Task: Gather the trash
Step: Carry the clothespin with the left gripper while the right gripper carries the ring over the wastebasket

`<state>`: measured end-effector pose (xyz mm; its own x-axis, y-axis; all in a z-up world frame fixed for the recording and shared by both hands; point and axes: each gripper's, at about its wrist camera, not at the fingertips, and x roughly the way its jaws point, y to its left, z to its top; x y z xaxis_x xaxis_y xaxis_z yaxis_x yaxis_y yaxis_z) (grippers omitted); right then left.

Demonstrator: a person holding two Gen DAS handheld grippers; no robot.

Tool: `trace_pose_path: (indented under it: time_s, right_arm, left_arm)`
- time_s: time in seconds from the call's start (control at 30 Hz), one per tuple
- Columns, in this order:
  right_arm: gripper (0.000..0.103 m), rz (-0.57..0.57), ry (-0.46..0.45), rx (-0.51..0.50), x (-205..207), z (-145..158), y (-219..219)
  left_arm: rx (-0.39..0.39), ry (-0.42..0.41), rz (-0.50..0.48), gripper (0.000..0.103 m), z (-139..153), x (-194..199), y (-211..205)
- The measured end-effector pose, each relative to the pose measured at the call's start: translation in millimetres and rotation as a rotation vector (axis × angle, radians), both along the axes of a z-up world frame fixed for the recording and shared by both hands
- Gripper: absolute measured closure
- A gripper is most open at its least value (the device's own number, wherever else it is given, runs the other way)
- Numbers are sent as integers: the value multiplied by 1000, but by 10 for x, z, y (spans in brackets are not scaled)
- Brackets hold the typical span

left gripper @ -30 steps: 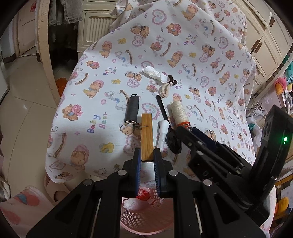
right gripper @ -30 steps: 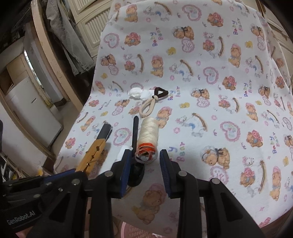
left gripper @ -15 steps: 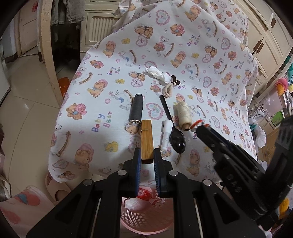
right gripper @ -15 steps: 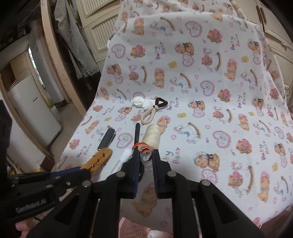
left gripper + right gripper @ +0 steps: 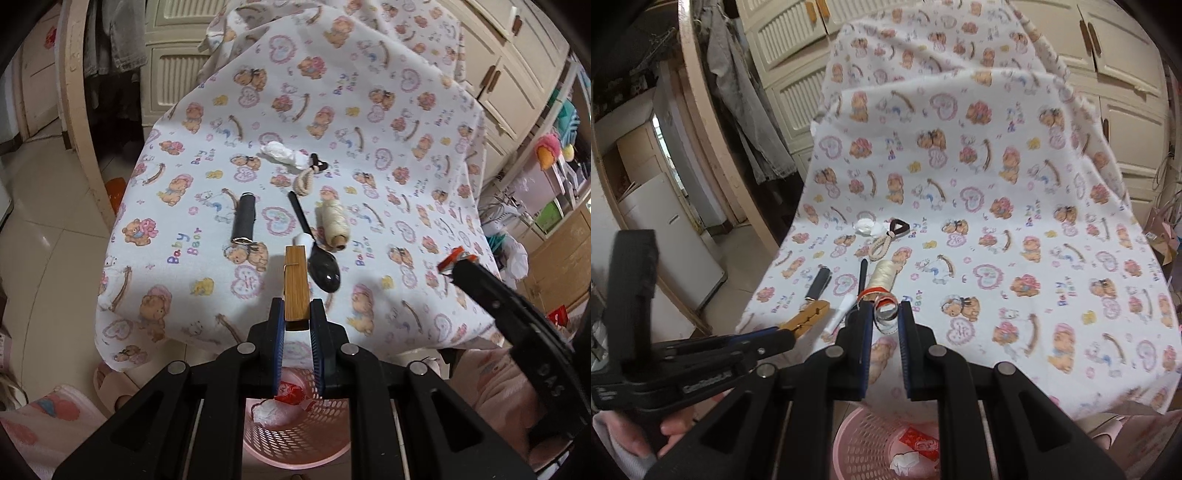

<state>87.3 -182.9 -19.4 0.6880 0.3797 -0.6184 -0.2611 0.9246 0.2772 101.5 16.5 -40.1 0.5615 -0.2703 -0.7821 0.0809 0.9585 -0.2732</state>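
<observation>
Clothespin (image 5: pixel 296 286): we hold it in the left gripper (image 5: pixel 297 332), jaws clamped on its rear end, above the cloth's near edge.
Crumpled wrapper (image 5: pixel 885 311): we pinch it in the right gripper (image 5: pixel 885 325), jaws narrow, lifted off the cloth (image 5: pixel 1015 258).
Basket (image 5: pixel 864 443): below the near edge, with paper scraps inside.
Near edge: a black spoon (image 5: pixel 321 264), a thread spool (image 5: pixel 334 227) and a black tube (image 5: pixel 244 223) lie on the cloth.
</observation>
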Motion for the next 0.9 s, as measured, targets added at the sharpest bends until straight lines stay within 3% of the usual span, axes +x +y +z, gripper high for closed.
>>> trace_pose_path:
  time_s: [0.17,0.37,0.5,0.67,0.9]
  right_arm:
    - [91,11,-14,-37,-264,178,-6]
    - [91,44,7,-95,-552,113,11]
    - [91,52,66,-57,-597,5,-38]
    - [91,76,132,-82,-552,-145,-8]
    - [91,62,253,-101,-453,-434,6]
  left_arm:
    - [-9,-6,-48,91,49,-210,-73]
    - [65,17,-115,91,-39,-373,-268]
    - [66,76,-118,91,-158,-407,-299]
    - [49,159,-152,91,-318,-481,-364]
    - [106,242,-186,91,-509,-504,-482]
